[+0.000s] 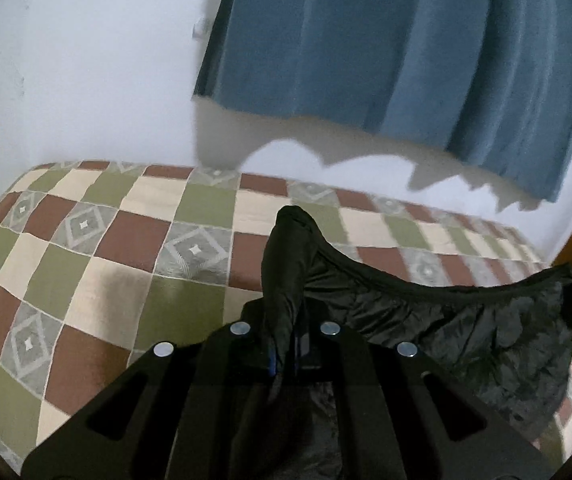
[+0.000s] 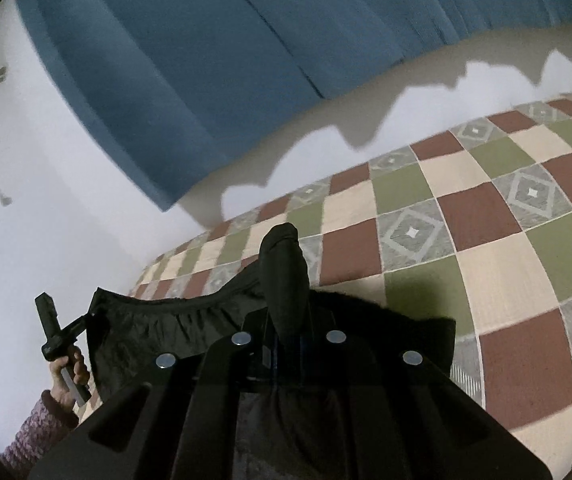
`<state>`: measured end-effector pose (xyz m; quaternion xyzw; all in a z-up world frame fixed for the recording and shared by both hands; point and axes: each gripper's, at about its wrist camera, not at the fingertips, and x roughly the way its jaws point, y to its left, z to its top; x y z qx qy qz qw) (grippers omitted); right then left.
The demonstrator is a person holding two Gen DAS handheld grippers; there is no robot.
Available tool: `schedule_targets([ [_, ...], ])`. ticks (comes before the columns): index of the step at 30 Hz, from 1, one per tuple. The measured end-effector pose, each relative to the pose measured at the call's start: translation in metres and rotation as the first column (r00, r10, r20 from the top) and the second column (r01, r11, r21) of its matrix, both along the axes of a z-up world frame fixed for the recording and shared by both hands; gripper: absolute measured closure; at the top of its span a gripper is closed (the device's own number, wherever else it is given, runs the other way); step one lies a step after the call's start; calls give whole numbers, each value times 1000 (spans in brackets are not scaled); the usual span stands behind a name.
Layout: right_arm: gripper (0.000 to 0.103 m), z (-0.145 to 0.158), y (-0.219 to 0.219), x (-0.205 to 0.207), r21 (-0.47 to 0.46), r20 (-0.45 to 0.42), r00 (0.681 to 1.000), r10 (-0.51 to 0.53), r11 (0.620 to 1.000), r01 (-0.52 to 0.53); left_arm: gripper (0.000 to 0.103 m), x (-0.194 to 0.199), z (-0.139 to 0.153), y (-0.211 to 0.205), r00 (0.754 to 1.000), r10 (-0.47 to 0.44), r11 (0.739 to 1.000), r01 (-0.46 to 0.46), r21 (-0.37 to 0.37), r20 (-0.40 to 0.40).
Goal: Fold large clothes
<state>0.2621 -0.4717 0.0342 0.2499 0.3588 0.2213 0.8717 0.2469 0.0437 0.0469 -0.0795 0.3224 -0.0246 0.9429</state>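
A black quilted garment (image 1: 466,320) hangs stretched between my two grippers above a checkered bedspread (image 1: 105,240). My left gripper (image 1: 286,344) is shut on one end of the garment, and a fold of cloth sticks up past the fingers. My right gripper (image 2: 286,344) is shut on the other end of the black garment (image 2: 157,328), with a fold sticking up too. The left gripper (image 2: 89,316) also shows at the far left of the right wrist view, held by a hand in a purple sleeve.
The checkered bedspread (image 2: 486,220) covers a bed that runs along a white wall (image 1: 85,60). A blue curtain (image 1: 406,40) hangs on the wall above the bed's far edge and shows in the right wrist view as well (image 2: 205,60).
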Motion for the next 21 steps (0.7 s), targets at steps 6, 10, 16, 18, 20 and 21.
schedule_targets([
  [6, 97, -68, 8, 45, -42, -165, 986, -29, 999, 22, 99, 44, -56, 5, 991, 63, 998, -60, 25, -120],
  [10, 97, -110, 12, 57, -66, -263, 964, -28, 998, 11, 99, 54, -88, 9, 980, 74, 997, -69, 35, -182],
  [16, 98, -133, 9, 56, -38, -295, 955, -24, 999, 13, 98, 62, -118, 12, 969, 76, 997, -70, 36, -234],
  [18, 98, -132, 10, 56, -38, -297, 955, -21, 999, 10, 98, 66, -125, 14, 964, 73, 997, -69, 24, -257],
  [20, 97, -127, 8, 54, -29, -285, 958, -20, 1000, 12, 97, 67, -123, 13, 963, 53, 999, -52, 11, -263],
  [21, 95, -124, 7, 54, -22, -277, 961, -19, 1000, 13, 92, 64, -119, 14, 965, 57, 998, -58, 2, -258],
])
